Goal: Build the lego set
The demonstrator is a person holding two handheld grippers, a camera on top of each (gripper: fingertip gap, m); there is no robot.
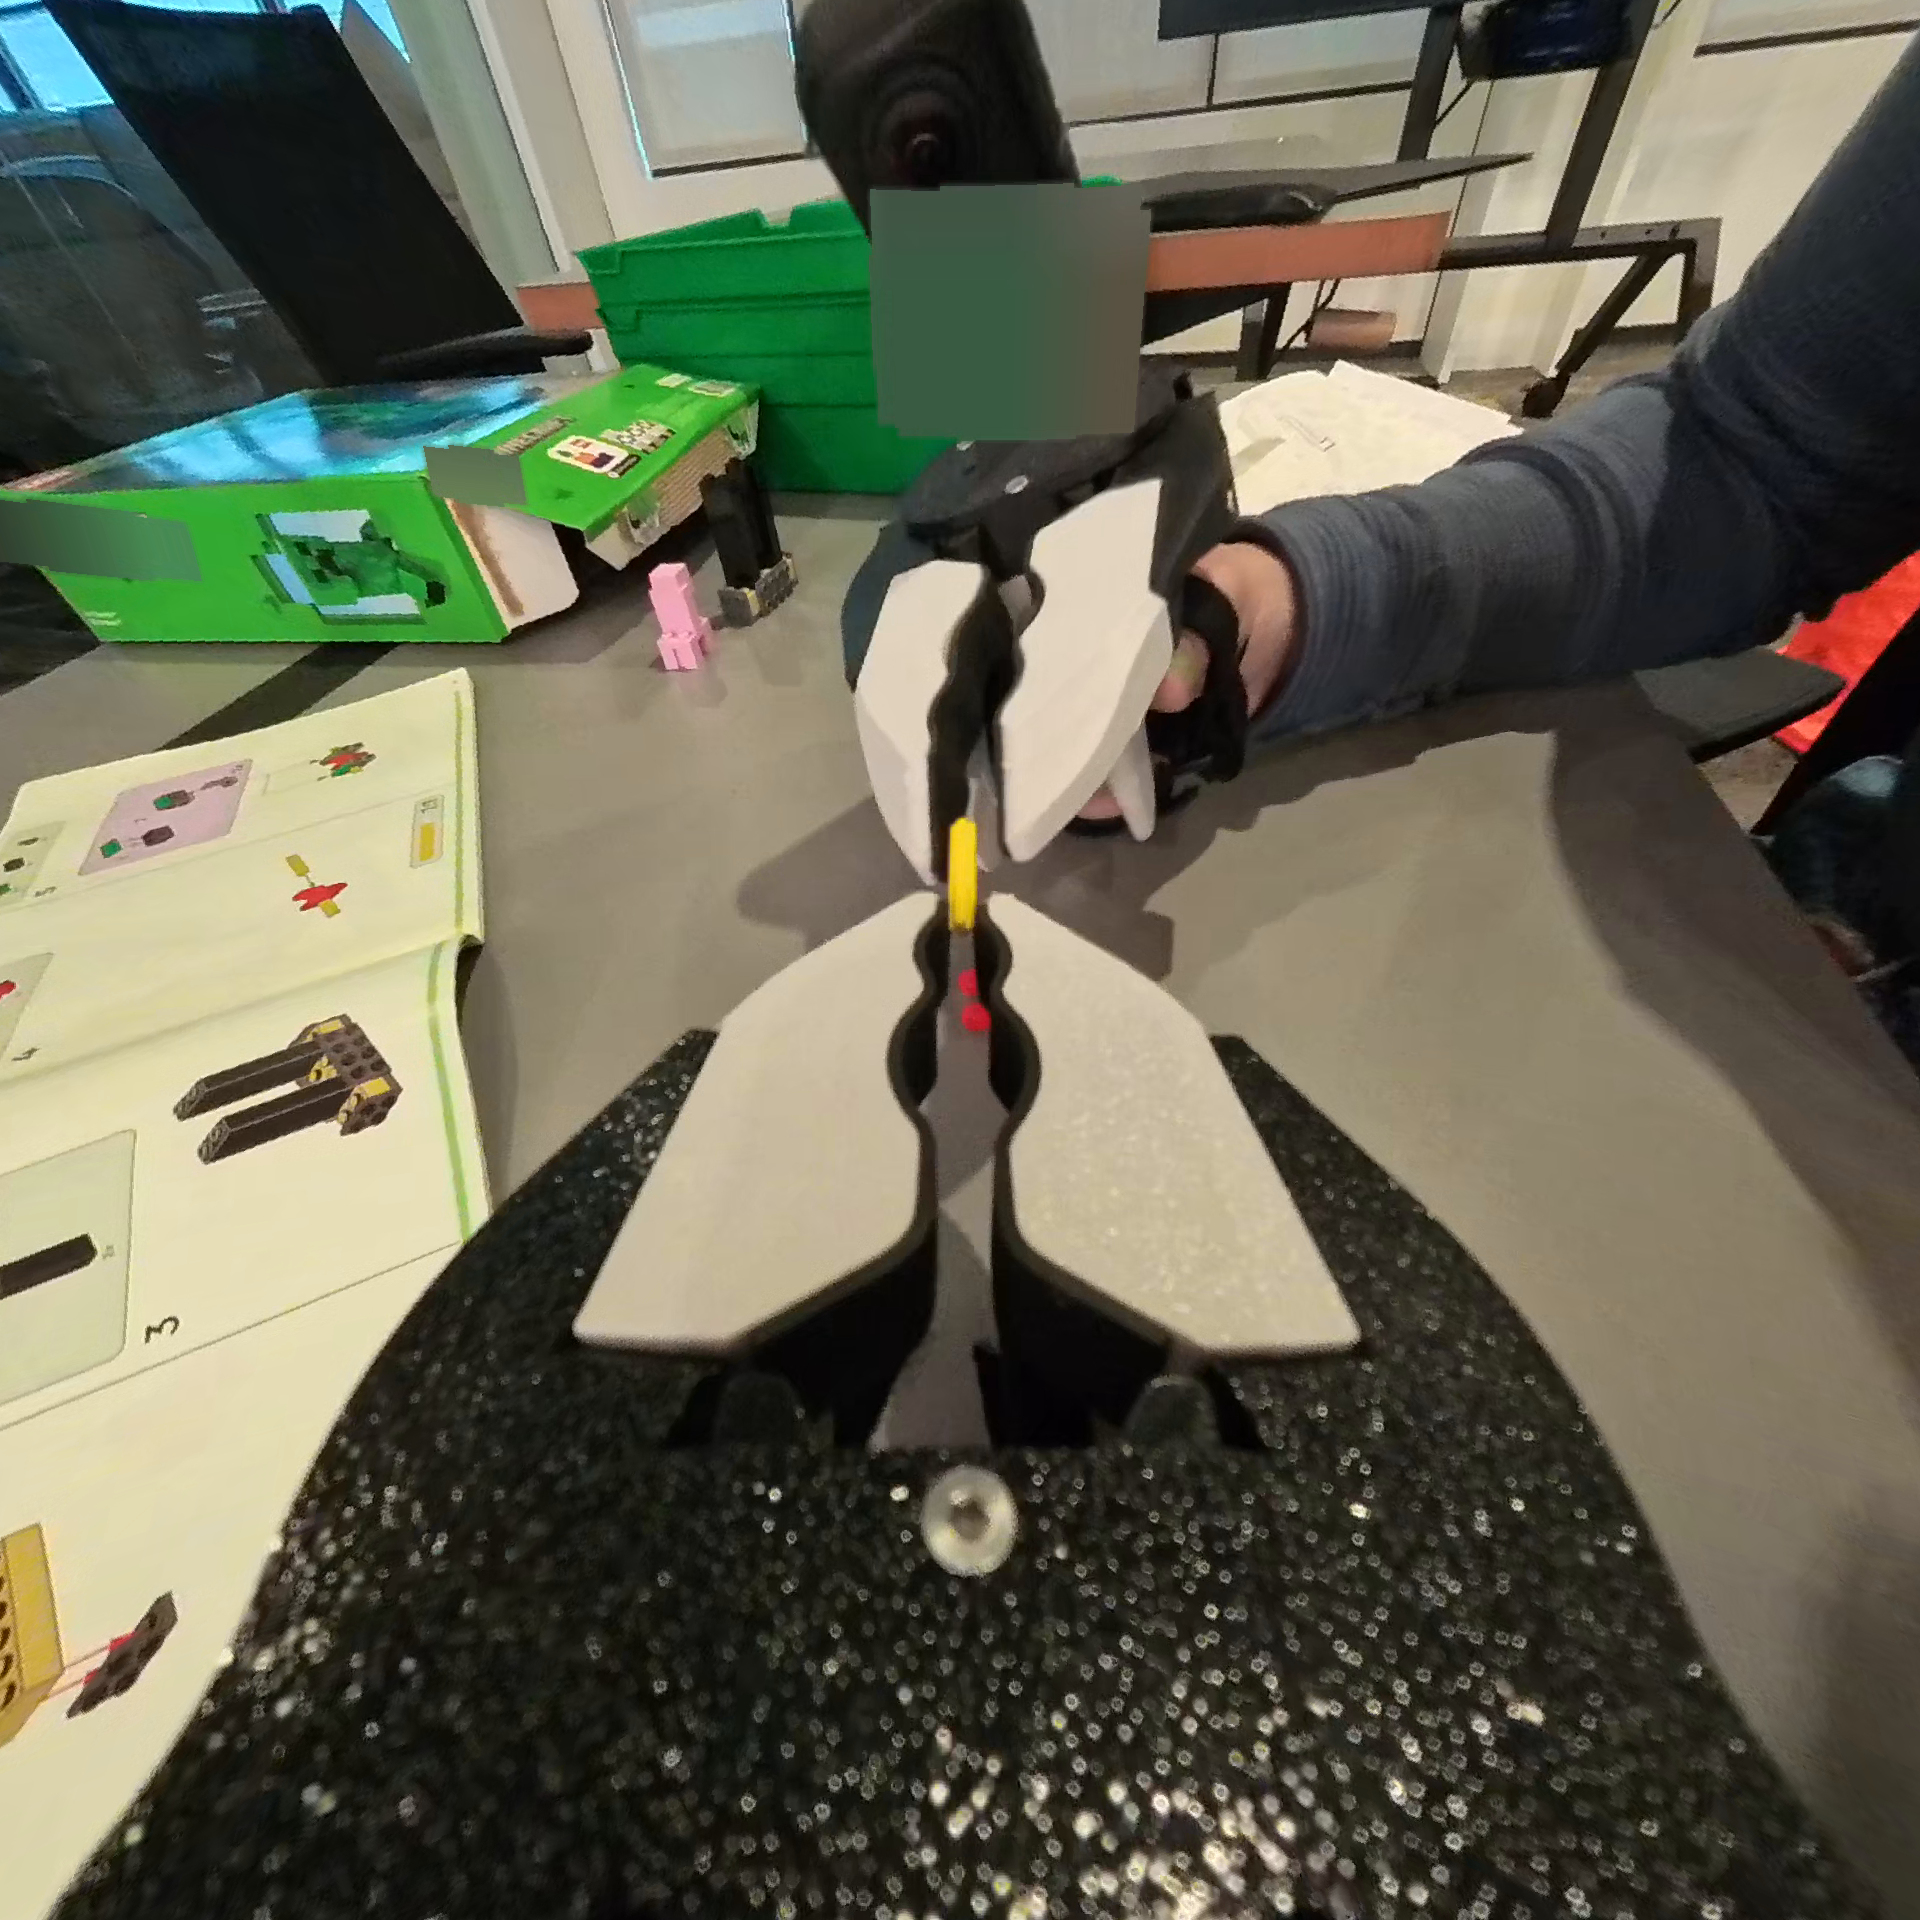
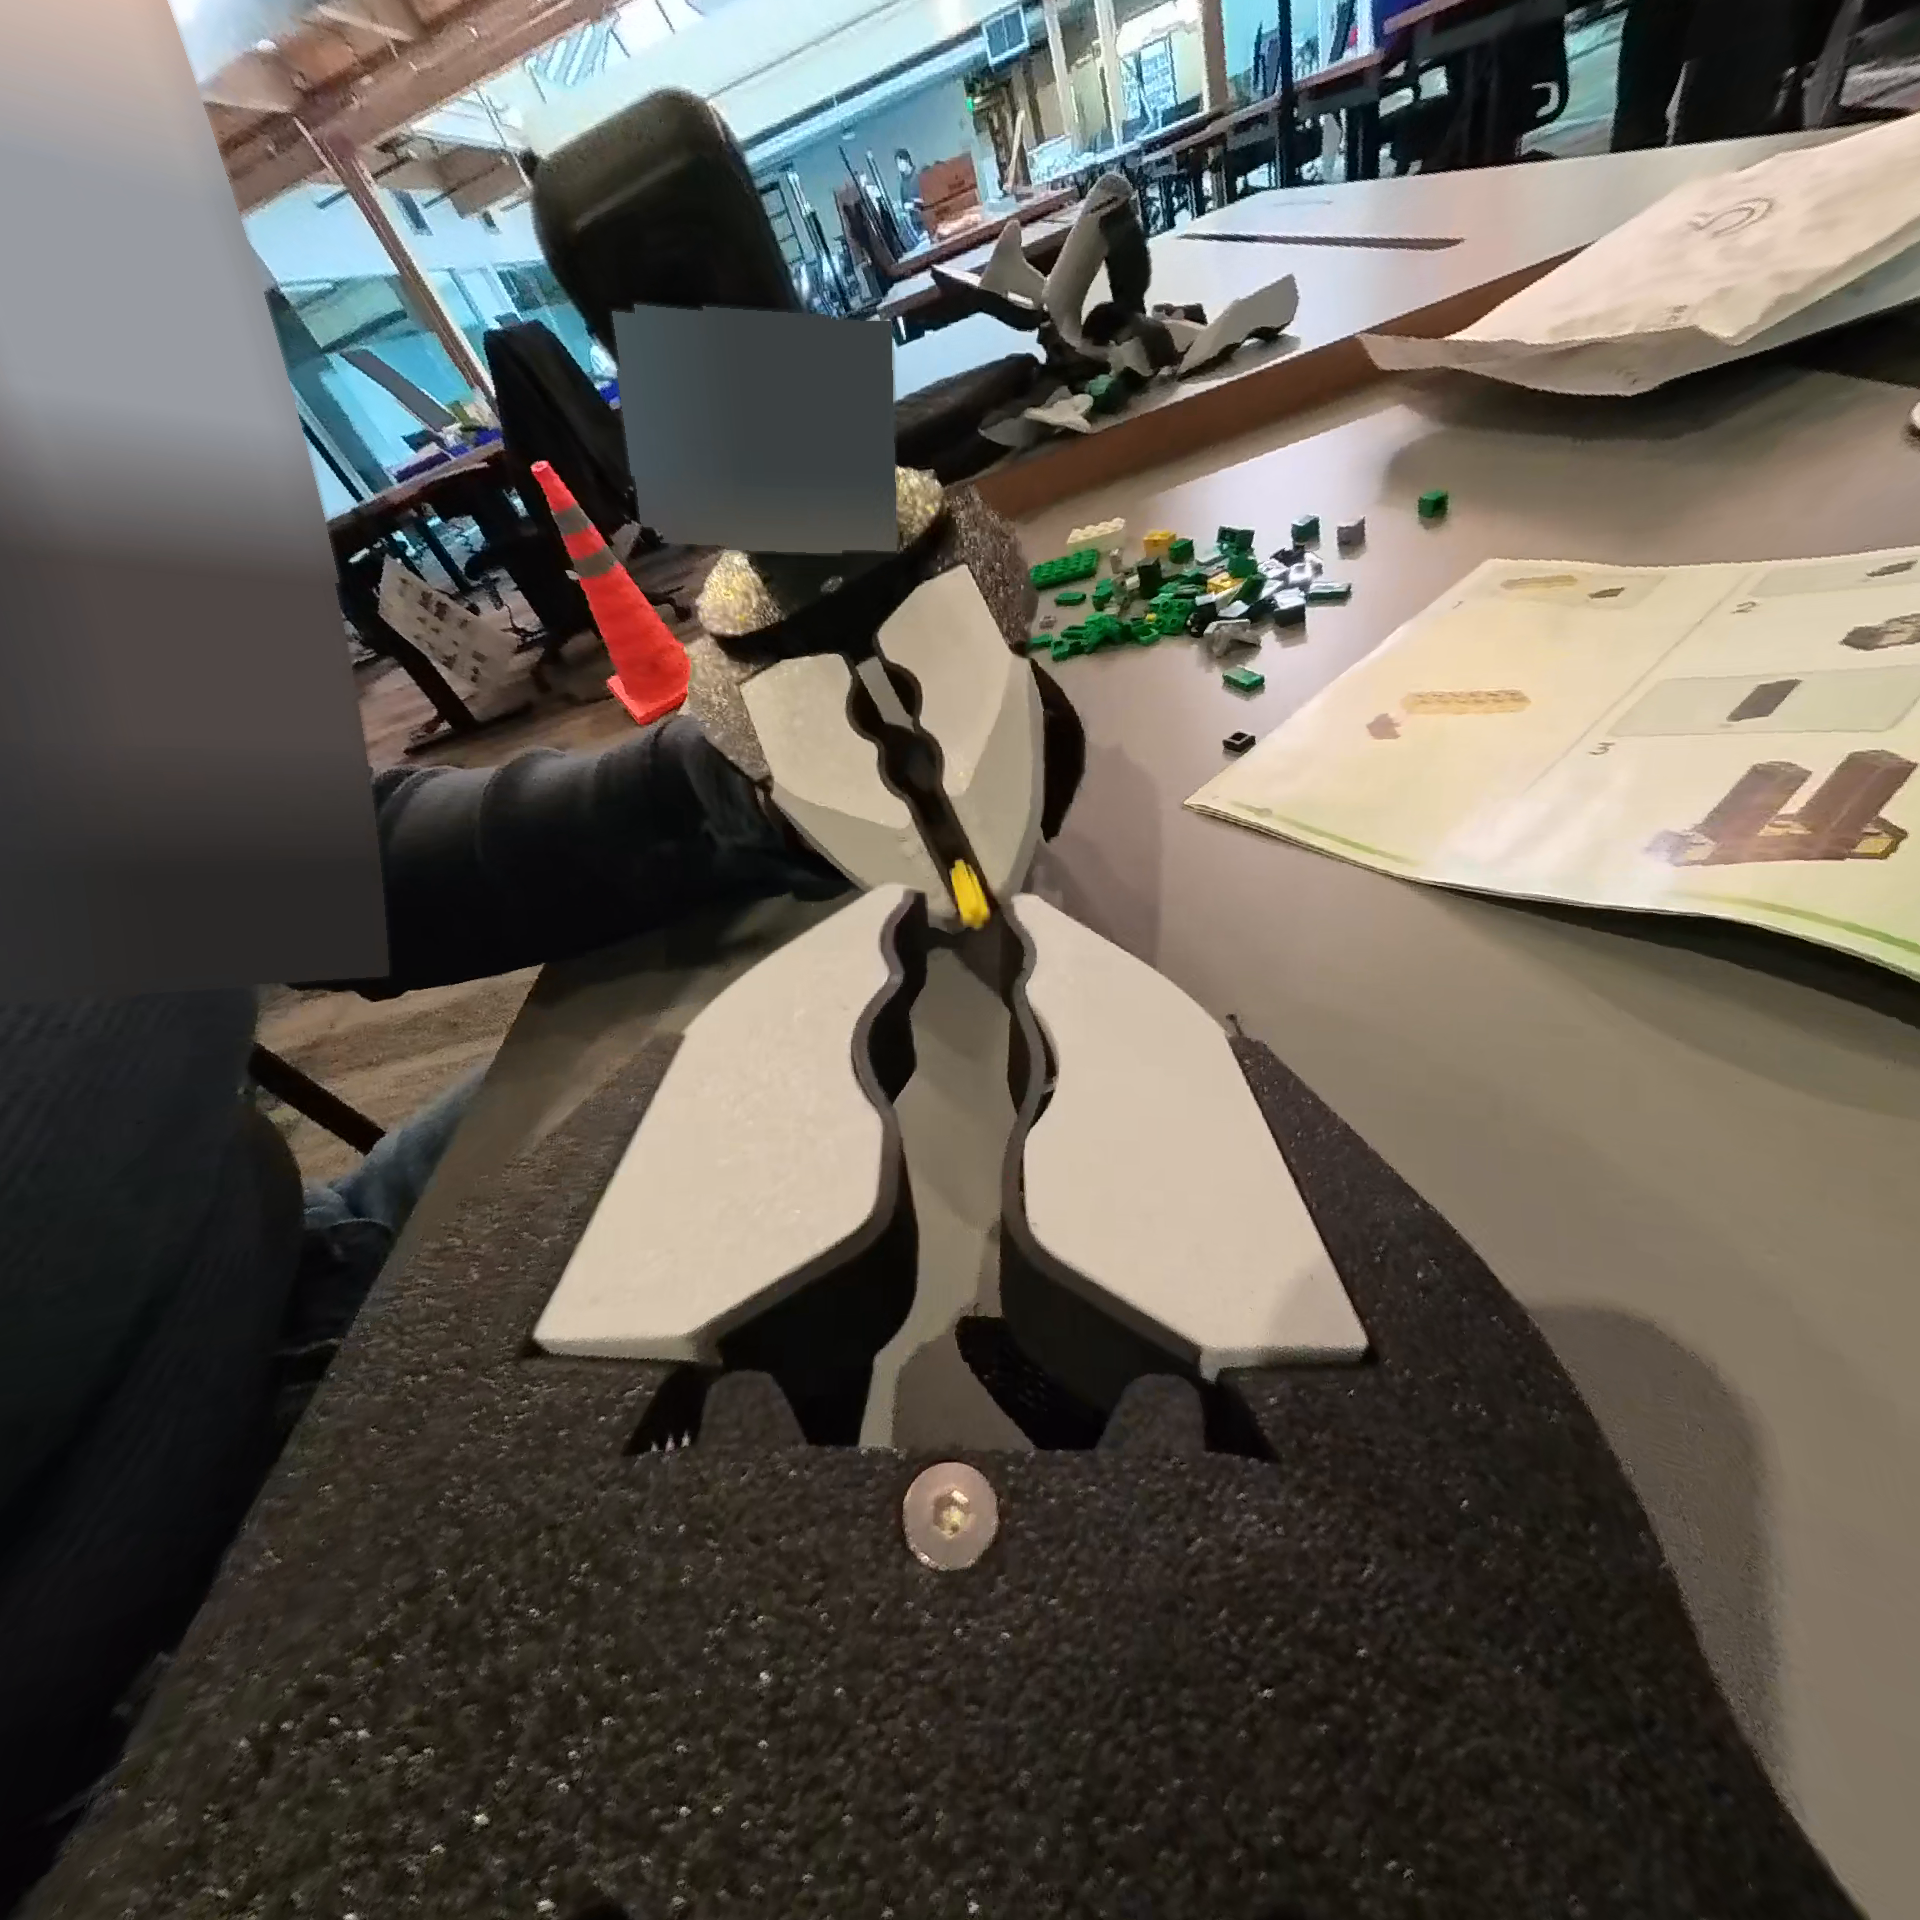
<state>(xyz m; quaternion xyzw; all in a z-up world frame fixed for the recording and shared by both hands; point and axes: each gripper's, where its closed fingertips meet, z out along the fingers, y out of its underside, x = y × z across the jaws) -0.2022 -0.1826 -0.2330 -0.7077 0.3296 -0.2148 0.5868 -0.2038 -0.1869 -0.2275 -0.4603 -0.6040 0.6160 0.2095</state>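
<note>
Two tongs meet tip to tip over the grey worktop [image 1: 1403,1039], with a small yellow Lego pin [image 1: 962,873] standing on end between them. The left gripper [image 1: 961,912] has its pale fingers drawn narrowly in around the pin's lower end and appears to pinch it. The right gripper [image 2: 961,914] faces it from the opposite side. In its own view its jaws stand a little wider, with the pin at their mouth, and I cannot tell whether it grips. Two small red pieces [image 1: 974,1003] lie on the worktop below the left gripper's fingers.

Beside the left gripper an open instruction booklet [image 1: 260,935] lies flat. A hand in a dark blue sleeve [image 1: 1558,540] holds the right gripper's handle. Farther back stand a pink pig figure [image 1: 681,618] and, just behind it, a black two-legged build [image 1: 750,551]. A green Lego box [image 1: 343,488] lies on its side near the far edge, with stacked green bins [image 1: 748,312] beyond it.

The right wrist view shows a scatter of loose, mostly green bricks [image 2: 1174,608] near the worktop's edge beyond the booklet, a paper bag [image 2: 1662,270] farther off, and an orange cone [image 2: 613,603] on the floor.
</note>
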